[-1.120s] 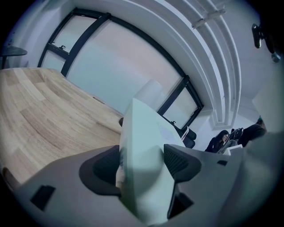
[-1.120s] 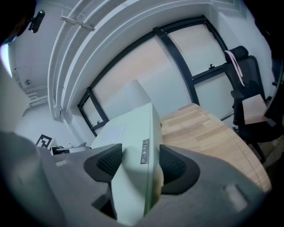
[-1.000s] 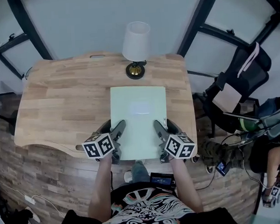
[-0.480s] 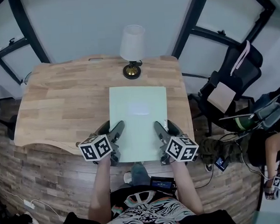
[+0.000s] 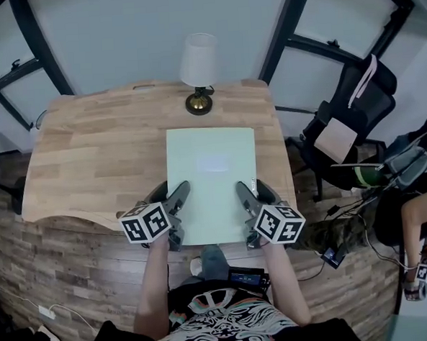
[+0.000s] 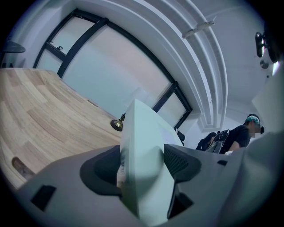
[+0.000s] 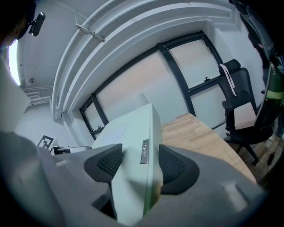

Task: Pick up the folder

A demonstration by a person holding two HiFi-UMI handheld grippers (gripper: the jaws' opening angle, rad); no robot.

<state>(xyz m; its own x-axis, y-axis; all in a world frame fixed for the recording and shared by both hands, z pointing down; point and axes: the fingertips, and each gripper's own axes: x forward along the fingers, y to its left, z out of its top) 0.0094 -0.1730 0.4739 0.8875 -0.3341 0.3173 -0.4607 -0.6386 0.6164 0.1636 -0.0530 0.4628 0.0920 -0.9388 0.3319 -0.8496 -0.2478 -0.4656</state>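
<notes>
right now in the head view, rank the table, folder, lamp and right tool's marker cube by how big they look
1. table
2. folder
3. lamp and marker cube on the right tool: about alike, and the cube is nearer the camera, so unranked.

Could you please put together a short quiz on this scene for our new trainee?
1. True or false: the left tongs and right tongs are both shut on the folder.
2. The lamp stands: A) beyond the folder's far edge; B) on the folder; C) between the tongs.
3. Fill in: the right tongs hold the folder's ___ long edge.
Key: 1 true; 2 A; 3 right.
</notes>
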